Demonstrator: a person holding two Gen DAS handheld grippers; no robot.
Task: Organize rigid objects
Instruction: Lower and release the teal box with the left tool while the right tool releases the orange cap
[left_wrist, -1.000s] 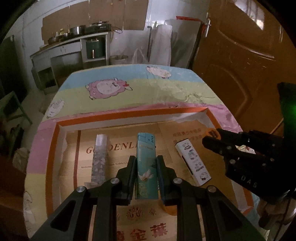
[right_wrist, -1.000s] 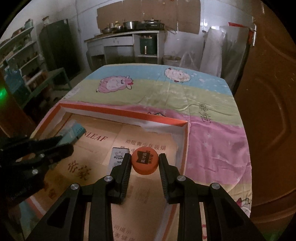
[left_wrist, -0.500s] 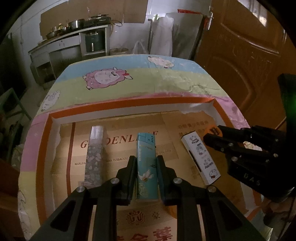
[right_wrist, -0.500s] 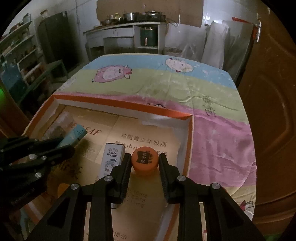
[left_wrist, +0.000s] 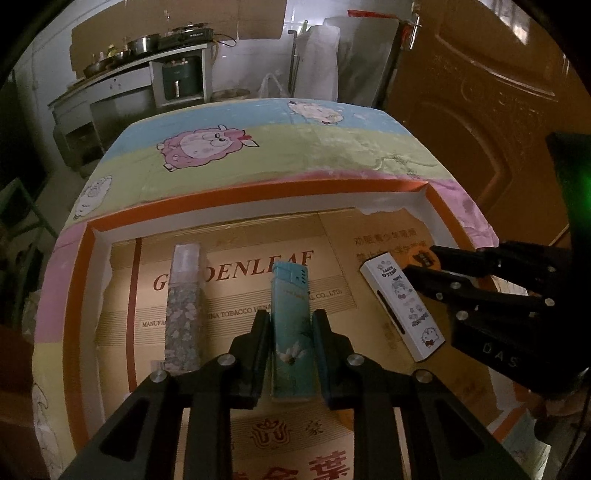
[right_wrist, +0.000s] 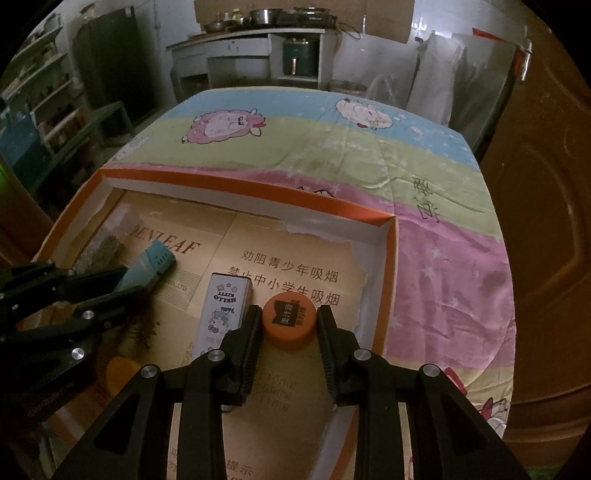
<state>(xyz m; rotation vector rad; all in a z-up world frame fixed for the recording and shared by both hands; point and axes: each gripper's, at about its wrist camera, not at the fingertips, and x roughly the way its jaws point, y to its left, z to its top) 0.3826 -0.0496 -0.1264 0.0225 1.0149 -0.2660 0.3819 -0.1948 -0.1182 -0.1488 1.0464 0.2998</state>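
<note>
Teal and narrow, the lighter (left_wrist: 291, 332) lies flat on the printed cardboard floor of the orange-rimmed box (left_wrist: 236, 194), with the left gripper (left_wrist: 290, 354) straddling its near half. In the left wrist view the jaws have just been opening; a thin gap shows on each side, so the lighter looks released. The sound move here is to widen a little more and lift straight up, so the pads do not drag it out of line with the patterned tube (left_wrist: 184, 306) on its left and the white lighter (left_wrist: 402, 302) on its right.

From the right wrist view, the right gripper (right_wrist: 290, 332) holds the orange cap (right_wrist: 290, 323) between narrow jaws, just right of the white lighter (right_wrist: 223, 310) and near the box's right wall. Whether the cap already rests on the floor is hard to tell in this dim light; lowering until it sits flat before letting go seems wise.
</note>
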